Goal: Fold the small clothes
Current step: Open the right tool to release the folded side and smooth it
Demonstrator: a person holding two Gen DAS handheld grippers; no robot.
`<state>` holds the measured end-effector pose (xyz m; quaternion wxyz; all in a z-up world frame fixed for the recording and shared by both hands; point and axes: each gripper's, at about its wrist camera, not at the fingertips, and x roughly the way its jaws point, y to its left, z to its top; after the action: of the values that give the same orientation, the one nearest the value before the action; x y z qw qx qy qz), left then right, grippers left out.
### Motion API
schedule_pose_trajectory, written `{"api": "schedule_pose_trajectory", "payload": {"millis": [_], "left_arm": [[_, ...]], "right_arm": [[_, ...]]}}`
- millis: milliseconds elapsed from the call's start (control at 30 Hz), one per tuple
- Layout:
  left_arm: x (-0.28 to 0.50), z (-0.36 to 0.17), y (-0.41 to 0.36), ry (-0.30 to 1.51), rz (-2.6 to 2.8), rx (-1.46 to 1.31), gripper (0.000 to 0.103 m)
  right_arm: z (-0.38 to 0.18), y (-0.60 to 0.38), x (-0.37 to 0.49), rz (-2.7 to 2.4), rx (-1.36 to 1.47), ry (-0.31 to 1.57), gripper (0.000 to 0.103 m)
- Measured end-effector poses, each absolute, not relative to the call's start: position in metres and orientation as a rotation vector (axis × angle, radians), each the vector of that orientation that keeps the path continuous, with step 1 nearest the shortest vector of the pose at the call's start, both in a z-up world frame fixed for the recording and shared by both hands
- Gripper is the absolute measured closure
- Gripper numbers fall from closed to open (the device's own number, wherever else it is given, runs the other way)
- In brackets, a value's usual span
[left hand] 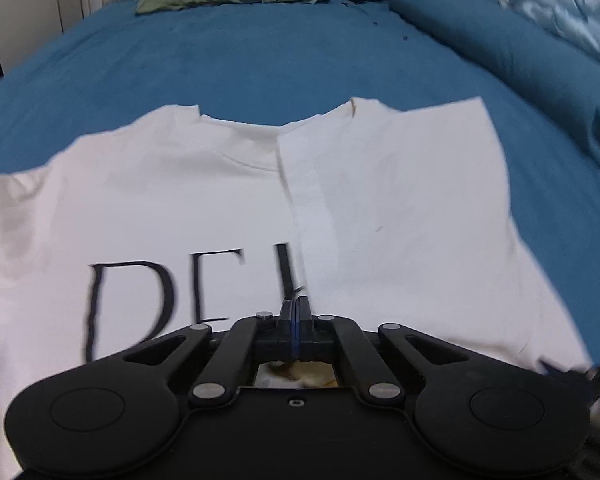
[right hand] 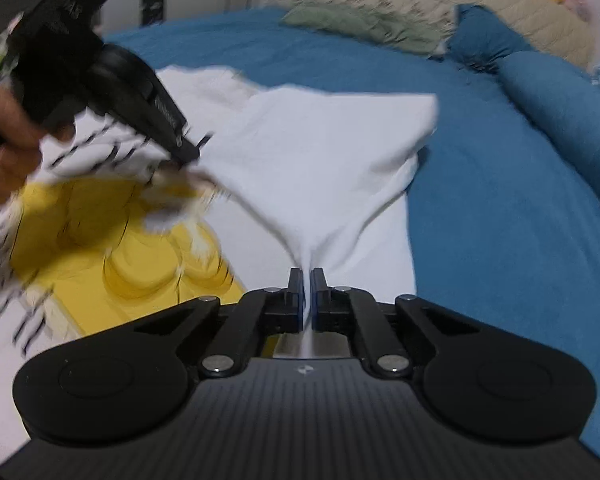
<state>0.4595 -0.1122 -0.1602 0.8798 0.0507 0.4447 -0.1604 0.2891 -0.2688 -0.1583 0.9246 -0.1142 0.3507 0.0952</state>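
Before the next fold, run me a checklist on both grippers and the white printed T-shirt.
1. Right gripper pinching the white cotton T-shirt: ok, cloth bunched between its fingers.
2. Left gripper shut: ok.
3. Left gripper holding fabric: cannot tell; the view is blurred.
4. Right side folded over the front: ok, edge runs down the middle.
5. Blue bedspread bare beyond the collar: ok.
6. Picture sharpness: not ok, motion blur.

Shirt print (left hand: 188,304) blurred, cut off
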Motion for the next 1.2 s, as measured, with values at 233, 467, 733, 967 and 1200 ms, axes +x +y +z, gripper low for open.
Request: {"api": "schedule_pose_trajectory", "payload": {"millis": [233,467,733,967,1200], "left_arm": [[0.477,-0.146,-0.098,0.835,-0.32,0.083,0.046],[0.539,-0.145,-0.111,0.792,-0.382,-0.027,0.045],[0.573,-0.156,-0.154,0.82,-0.45,0.043,0.058],[0.555,-0.147,-0.154,0.745,-0.351,0.148,0.096],[0.551,-0.155,-0.155,0.719,-0.291,0.199,0.081]], "right_arm": [[-0.123,-0.299,0.321,0.166,-0.063,0.608,0.033],[-0.111,-0.318,0.389,0.089,0.025,0.589,0.032],[-0.13,-0.334,0.415,0.068,0.094,0.606,0.027],[-0.138,-0.336,0.41,0.09,0.099,0.577,0.025],[-0.143,-0.317,0.426,0.219,0.129,0.493,0.013]]}}
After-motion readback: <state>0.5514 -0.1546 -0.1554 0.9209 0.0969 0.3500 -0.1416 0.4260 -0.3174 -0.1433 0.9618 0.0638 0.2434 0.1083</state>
